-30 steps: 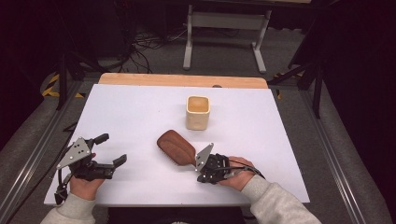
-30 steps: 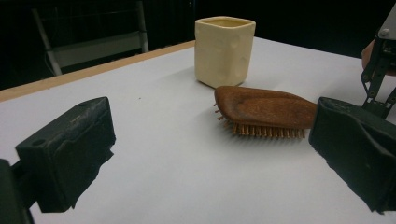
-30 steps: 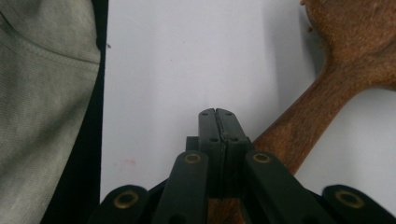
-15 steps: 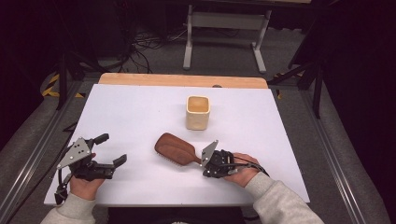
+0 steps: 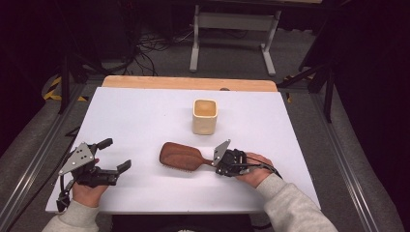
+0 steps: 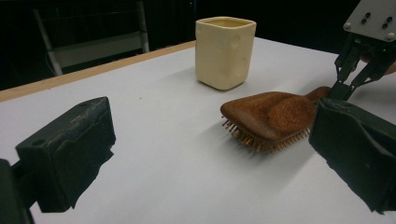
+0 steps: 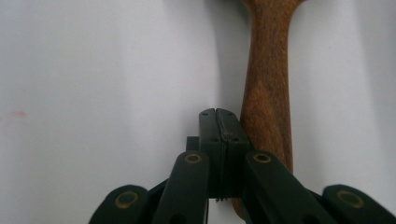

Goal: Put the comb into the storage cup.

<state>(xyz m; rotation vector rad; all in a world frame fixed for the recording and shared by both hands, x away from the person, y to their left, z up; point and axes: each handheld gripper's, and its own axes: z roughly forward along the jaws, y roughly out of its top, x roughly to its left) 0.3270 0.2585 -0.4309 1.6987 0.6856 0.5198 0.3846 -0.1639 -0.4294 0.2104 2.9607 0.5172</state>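
A brown wooden hairbrush [image 5: 181, 155] lies bristles down on the white table [image 5: 135, 116], its handle pointing right. My right gripper [image 5: 216, 162] is shut, jaws pressed together with nothing between them. In the right gripper view the brush handle [image 7: 268, 70] runs alongside the closed tips [image 7: 218, 116], on their right. A cream square cup [image 5: 205, 116] stands upright behind the brush. My left gripper [image 5: 116, 154] rests open at the table's near left. Its view looks between its jaws [image 6: 210, 158] at the brush [image 6: 271, 114], the cup [image 6: 225, 51] and the right gripper [image 6: 340, 89].
A wooden strip [image 5: 188, 83] borders the table's far edge. Beyond it stands a grey metal stand [image 5: 232, 19], with cables on the floor [image 5: 150, 46]. Metal rails [image 5: 29, 169] run along both sides of the table.
The brush has swung from a diagonal lie to nearly level across the table, its head sliding left and nearer. My right gripper has moved right beside the handle. The left gripper has stayed put.
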